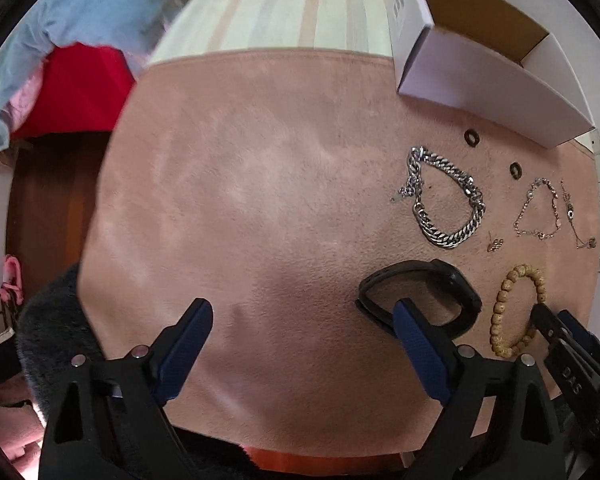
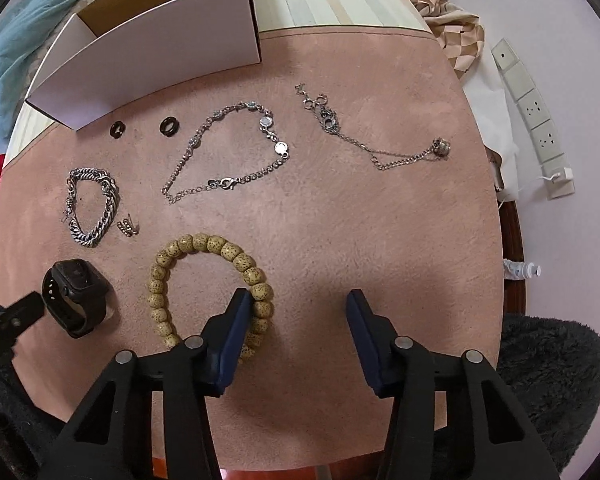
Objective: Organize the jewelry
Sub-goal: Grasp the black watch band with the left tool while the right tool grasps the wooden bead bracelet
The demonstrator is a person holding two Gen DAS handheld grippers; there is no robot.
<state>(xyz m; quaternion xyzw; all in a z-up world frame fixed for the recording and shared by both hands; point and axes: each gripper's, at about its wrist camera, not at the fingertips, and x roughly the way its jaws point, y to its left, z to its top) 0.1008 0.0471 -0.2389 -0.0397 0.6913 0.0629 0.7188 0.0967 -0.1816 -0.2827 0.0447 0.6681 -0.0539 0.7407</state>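
Observation:
Jewelry lies on a pink suede mat (image 2: 340, 240). A thick silver chain bracelet (image 1: 444, 200) (image 2: 92, 208), a thin chain bracelet (image 2: 228, 152), a thin chain with a charm (image 2: 380, 140), two dark rings (image 2: 118, 129) (image 2: 168, 126), a small gold earring (image 2: 127, 227), a wooden bead bracelet (image 2: 204, 280) (image 1: 512, 308) and a black smartwatch (image 2: 74, 296) (image 1: 432, 300) lie there. My left gripper (image 1: 304, 316) is open, its right finger over the watch strap. My right gripper (image 2: 298, 308) is open, its left finger over the bead bracelet.
An open white cardboard box (image 2: 148, 48) (image 1: 480, 64) stands at the back edge of the mat. A power strip (image 2: 536, 120) lies to the right. Cloth piles (image 1: 52, 64) lie at the left. A dark fluffy cushion (image 2: 552, 380) is at the near edge.

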